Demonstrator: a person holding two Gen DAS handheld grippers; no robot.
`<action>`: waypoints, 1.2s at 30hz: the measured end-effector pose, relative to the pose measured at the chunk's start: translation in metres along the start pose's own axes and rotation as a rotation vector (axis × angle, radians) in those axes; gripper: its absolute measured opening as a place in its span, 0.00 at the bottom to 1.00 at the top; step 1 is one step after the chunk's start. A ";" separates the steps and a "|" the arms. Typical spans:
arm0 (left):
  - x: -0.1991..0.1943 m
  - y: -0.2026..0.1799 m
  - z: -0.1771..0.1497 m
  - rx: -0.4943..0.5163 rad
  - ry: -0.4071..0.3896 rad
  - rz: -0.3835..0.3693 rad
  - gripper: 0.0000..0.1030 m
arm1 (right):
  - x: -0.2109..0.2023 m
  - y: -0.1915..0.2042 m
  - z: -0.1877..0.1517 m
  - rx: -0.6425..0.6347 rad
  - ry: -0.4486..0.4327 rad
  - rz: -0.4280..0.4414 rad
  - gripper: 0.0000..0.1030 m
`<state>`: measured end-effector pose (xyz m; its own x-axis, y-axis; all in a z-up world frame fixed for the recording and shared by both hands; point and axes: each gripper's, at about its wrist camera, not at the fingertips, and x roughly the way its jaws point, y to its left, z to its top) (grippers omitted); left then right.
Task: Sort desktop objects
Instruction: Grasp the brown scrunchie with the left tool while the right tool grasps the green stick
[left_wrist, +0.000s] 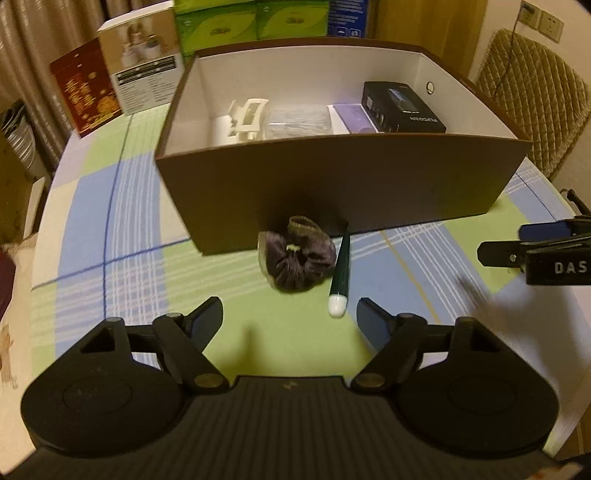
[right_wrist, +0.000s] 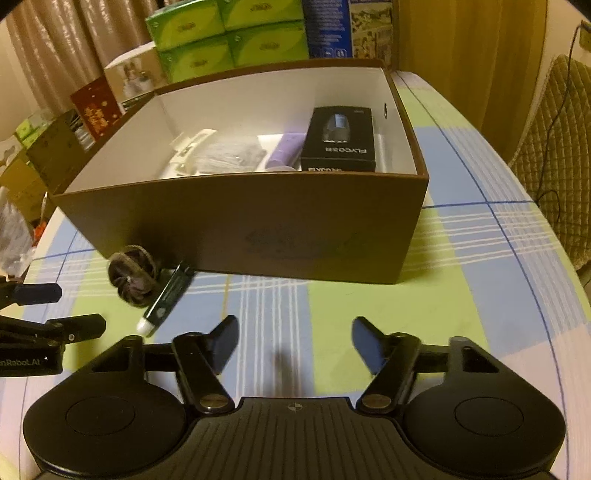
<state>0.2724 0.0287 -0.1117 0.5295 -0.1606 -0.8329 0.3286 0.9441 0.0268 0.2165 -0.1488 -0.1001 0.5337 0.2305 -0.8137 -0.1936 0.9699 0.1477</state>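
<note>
The left claw (left_wrist: 290, 314) hangs released over the table (left_wrist: 122, 236), and the right claw (right_wrist: 293, 332) is released too, both empty. Just ahead lie the pen (left_wrist: 340, 277) and scrunchie (left_wrist: 297, 258), touching, against the box (left_wrist: 332, 181). Best to straddle the pen's middle, clear of the scrunchie, then lift over the box wall.

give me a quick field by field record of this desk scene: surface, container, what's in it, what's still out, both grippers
surface: table with a checked cloth
container: brown box, open top, white inside
in box: black carton, purple tube, clear bag, white clip
still out: dark scrunchie and green pen, side by side in front of the box
left gripper: open, empty, just short of the scrunchie and pen
right gripper: open, empty, over bare cloth
behind box: stacked cartons
</note>
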 end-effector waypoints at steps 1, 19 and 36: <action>0.003 0.001 0.002 0.005 0.002 -0.005 0.74 | 0.002 0.000 0.001 0.008 0.001 -0.008 0.60; 0.060 0.010 0.035 0.057 0.018 -0.075 0.57 | 0.023 -0.002 0.008 0.106 0.023 -0.070 0.60; 0.035 0.079 0.013 -0.049 0.033 -0.028 0.17 | 0.049 0.062 0.015 -0.032 0.059 0.090 0.60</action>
<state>0.3271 0.0935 -0.1316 0.4940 -0.1785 -0.8510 0.3040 0.9524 -0.0233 0.2428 -0.0764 -0.1229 0.4639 0.3109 -0.8295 -0.2652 0.9422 0.2049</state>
